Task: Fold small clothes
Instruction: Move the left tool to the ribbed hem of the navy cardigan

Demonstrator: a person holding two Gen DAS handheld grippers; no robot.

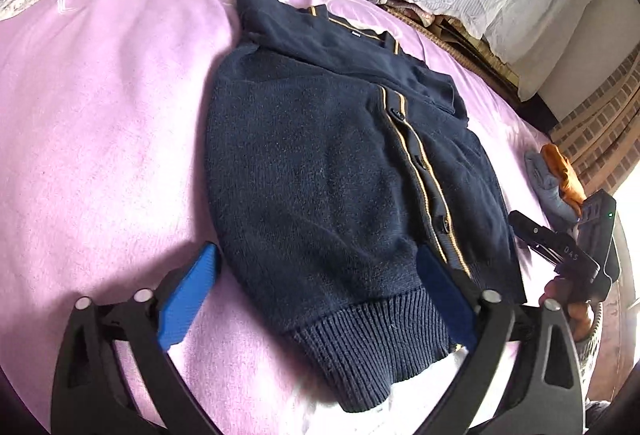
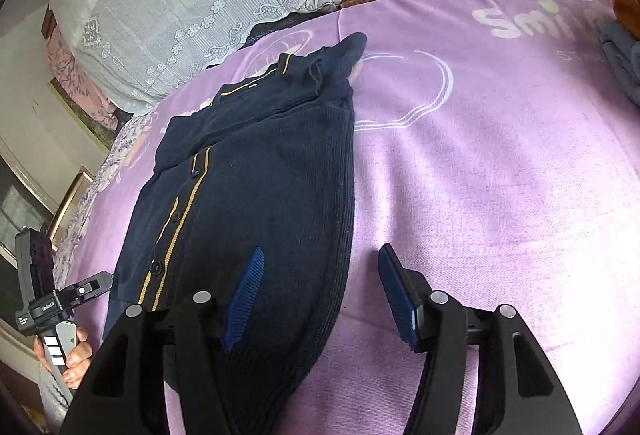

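Left wrist view: left claw (image 1: 316, 299) spread over the cardigan (image 1: 340, 171) hem; right claw (image 2: 320, 299) spread too. Pinch both hem corners evenly, I'd judge, then fold collarward.

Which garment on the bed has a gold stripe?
The navy knit cardigan in the middle; the small blue-grey cloth bundle near the edge has none.

A bed with a lilac blanket (image 2: 480, 175) carries a navy cardigan (image 1: 320, 175) and, well apart, grey-and-orange clothes (image 1: 554, 175).
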